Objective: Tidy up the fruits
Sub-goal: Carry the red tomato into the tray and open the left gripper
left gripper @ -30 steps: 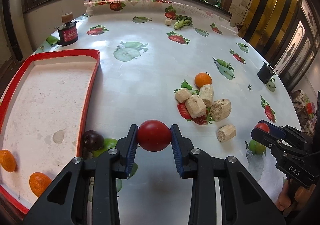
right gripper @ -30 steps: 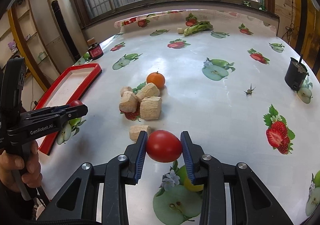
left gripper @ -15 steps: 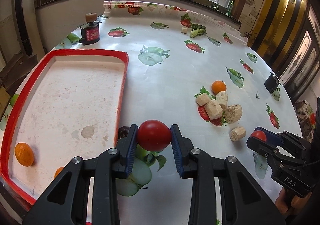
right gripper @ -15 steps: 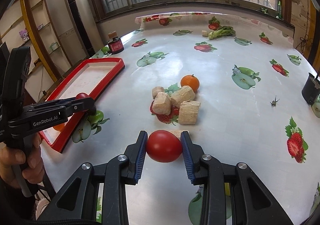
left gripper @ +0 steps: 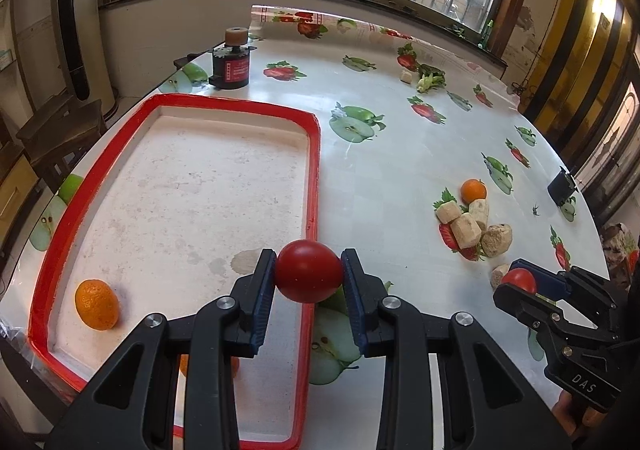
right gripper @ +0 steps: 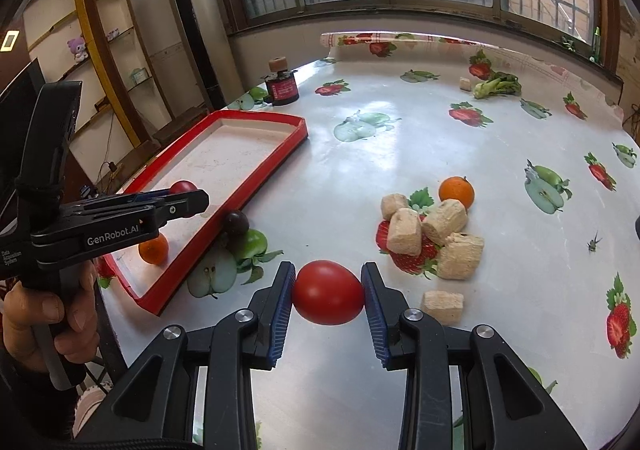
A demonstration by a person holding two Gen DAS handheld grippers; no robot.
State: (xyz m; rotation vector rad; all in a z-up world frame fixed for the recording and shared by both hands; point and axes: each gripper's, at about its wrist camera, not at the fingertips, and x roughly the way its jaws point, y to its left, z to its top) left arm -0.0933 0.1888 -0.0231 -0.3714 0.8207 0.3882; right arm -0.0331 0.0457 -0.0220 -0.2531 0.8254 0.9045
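Tomato point(left gripper: 308, 276) clamped in left claw point(left gripper: 308, 278) over tray point(left gripper: 316, 154) rim; right claw point(right gripper: 328, 292) clamps second tomato point(right gripper: 328, 292).

Two brand marks show, one on each handheld gripper.

The left gripper point(right gripper: 188, 204), seen from the right wrist view, carries "GenRobot.AI" in white along its black side, with tiny print below it reading roughly "Data Acquisition System". The right gripper point(left gripper: 516, 284), seen from the left wrist view, bears "DAS" in white on its body. The label on the small red-banded jar point(left gripper: 231, 68) is too small to read.
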